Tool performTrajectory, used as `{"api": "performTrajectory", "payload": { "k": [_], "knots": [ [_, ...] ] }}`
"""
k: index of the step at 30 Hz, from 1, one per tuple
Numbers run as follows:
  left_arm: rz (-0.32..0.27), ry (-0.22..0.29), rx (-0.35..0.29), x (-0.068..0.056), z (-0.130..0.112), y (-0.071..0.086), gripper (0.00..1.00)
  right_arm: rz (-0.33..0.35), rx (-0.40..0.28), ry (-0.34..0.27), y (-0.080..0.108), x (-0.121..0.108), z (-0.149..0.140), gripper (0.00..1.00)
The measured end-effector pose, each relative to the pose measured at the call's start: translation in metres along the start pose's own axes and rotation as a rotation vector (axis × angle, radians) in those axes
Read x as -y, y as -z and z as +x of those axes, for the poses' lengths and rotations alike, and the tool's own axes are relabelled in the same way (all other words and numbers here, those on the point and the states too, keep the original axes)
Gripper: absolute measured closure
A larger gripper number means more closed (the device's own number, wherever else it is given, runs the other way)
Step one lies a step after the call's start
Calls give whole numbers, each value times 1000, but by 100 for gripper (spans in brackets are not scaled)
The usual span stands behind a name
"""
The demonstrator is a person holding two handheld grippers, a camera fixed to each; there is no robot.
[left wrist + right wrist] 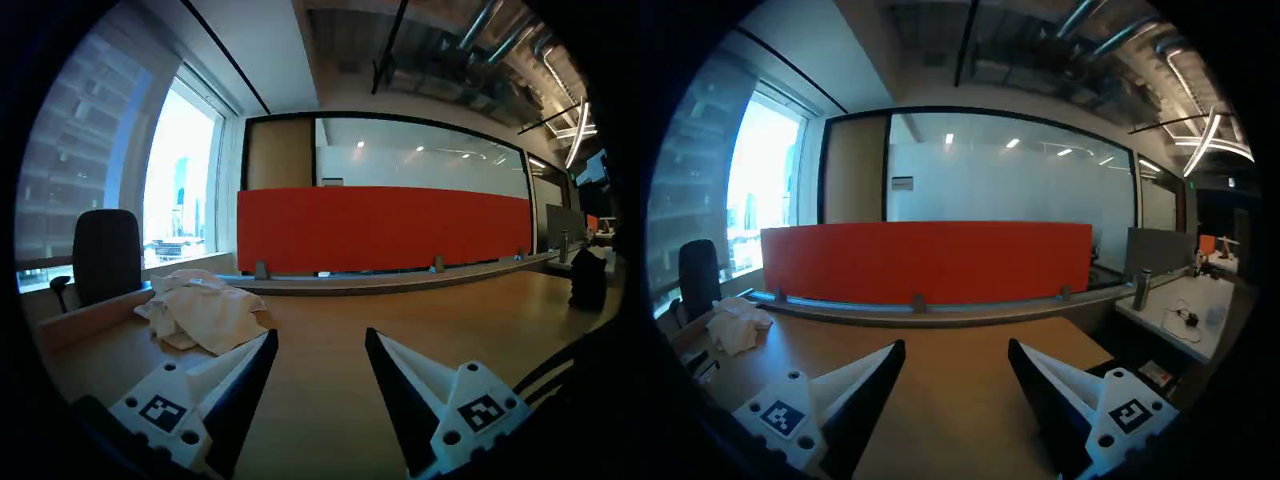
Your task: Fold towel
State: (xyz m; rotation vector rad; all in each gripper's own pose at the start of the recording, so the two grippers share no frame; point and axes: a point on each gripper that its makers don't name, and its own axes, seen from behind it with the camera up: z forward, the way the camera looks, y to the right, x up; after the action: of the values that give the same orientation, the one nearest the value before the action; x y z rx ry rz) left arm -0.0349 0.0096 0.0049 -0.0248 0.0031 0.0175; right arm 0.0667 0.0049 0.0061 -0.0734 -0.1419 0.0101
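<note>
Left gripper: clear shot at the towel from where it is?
Probably yes. The left gripper is open and holds nothing, and the crumpled towel lies ahead on the desk, to the left in its view, with bare wood between them.

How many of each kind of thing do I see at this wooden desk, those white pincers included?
White towel, crumpled: 1
Grippers: 2 (left gripper, right gripper, both open)
Red divider panel: 1
Black office chair: 1
Total: 5
</note>
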Motion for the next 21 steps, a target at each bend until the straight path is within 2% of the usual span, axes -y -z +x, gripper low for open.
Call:
{"api": "performTrajectory", "payload": {
  "k": [13,15,21],
  "knots": [
    [-1,4,1,2,1,1,18,6,-4,5,-2,-2,-1,1],
    [-1,4,1,1,1,1,3,6,-8,6,-2,-3,-2,1],
    [-1,4,2,1,1,1,0,0,-37,33,-4,-14,0,1]
  ]
}}
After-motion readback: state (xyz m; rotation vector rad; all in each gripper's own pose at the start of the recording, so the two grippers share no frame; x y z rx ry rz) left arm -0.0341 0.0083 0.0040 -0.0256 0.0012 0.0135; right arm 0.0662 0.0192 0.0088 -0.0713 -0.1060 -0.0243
